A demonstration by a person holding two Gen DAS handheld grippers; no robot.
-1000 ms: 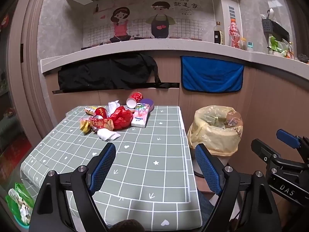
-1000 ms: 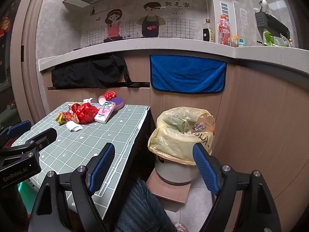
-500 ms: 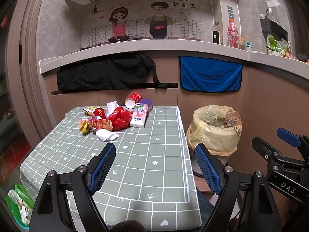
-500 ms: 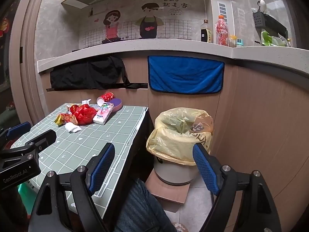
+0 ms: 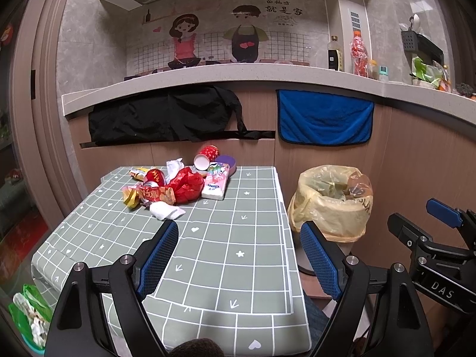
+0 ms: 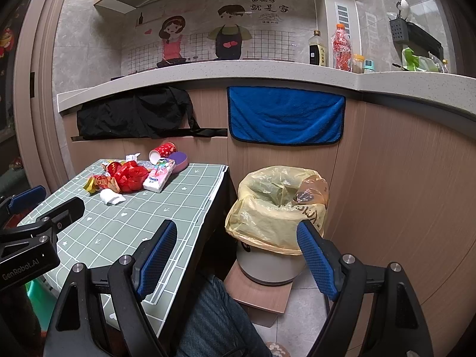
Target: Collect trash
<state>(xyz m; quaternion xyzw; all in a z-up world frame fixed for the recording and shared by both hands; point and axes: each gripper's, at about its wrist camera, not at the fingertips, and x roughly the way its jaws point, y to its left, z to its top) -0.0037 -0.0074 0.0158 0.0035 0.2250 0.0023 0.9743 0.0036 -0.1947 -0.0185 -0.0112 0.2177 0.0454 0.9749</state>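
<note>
Long stone counter (image 5: 267,71) curving across the back, high above both sets of jaws, with a black cloth (image 5: 160,119) and a blue towel (image 5: 324,119) hanging from its edge.

Below, table (image 5: 238,238) under a green grid cloth, filling the gap between the left gripper's (image 5: 238,255) fingers and running on ahead of them. Left jaws spread wide, holding nothing.

Bin lined with a yellow bag (image 6: 276,202) on the floor off the table's right edge: ahead of and between the right gripper's (image 6: 236,255) fingers, right pad overlapping its rim in that view; ahead and to the right of the left jaws. Right jaws likewise wide apart, empty.

Trash heap (image 5: 178,184) at the table's far end, well ahead of the left jaws and a little left of their midline; far ahead-left of the right jaws. In it, touching or overlapping:
- crumpled red wrapper (image 5: 187,186)
- tissue pack (image 5: 215,180), at the heap's right side
- red paper cup (image 5: 206,156) on its side, mouth toward the camera
- purple dish (image 5: 227,162) behind the pack
- white wad (image 5: 166,210), nearest the jaws
- gold wrapper (image 5: 131,197) at the left end
</note>
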